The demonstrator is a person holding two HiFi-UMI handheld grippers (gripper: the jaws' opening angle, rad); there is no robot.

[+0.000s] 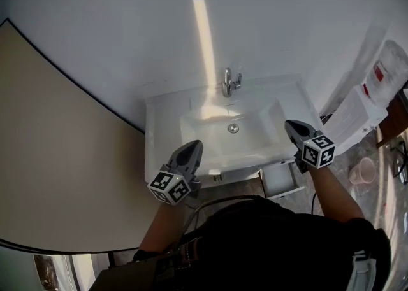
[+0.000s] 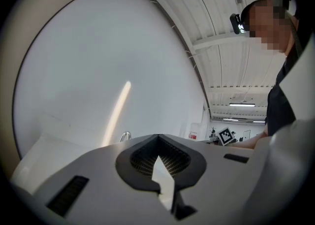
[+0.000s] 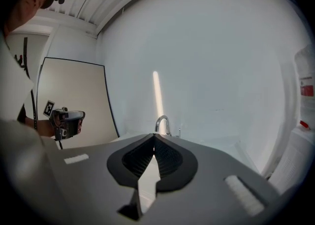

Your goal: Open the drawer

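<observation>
**Both grippers shut and empty at the basin, drawer out below my right**

Here I am at the white washbasin (image 1: 167,113), a gripper in each hand. My left gripper (image 1: 192,147) hovers at the basin's front left corner. My right gripper (image 1: 291,125) hangs over its right rim, well apart from the left.

Left side first: along my own jaws, the ribbed pads (image 2: 139,160) come together at the tips with only a thin sliver of light lower down. Nothing sits between them, so the left is closed on air. Beyond those tips I see the white wall (image 2: 88,71) and, just to their left, the curved tap (image 2: 125,136). Off to the right sits the marker cube (image 2: 225,136) of my other gripper.

Right side now: same story. The tips meet, no thing is caught in them, and the tap rises straight ahead just past the tips. A bright streak of light (image 3: 157,96) runs up the wall behind it. To the left of my right tips stands a beige panel (image 3: 78,106).

And the drawer (image 1: 281,180): it lies under the basin's right end, below my right tips and nearer to my body. It stands pulled out from the cabinet front, with its white inside showing. Neither gripper touches it. The drain (image 1: 233,128) lies between my two grippers, further from me. A pale cup (image 1: 362,171) stands on the floor (image 1: 338,175), off to the right of my right gripper.
</observation>
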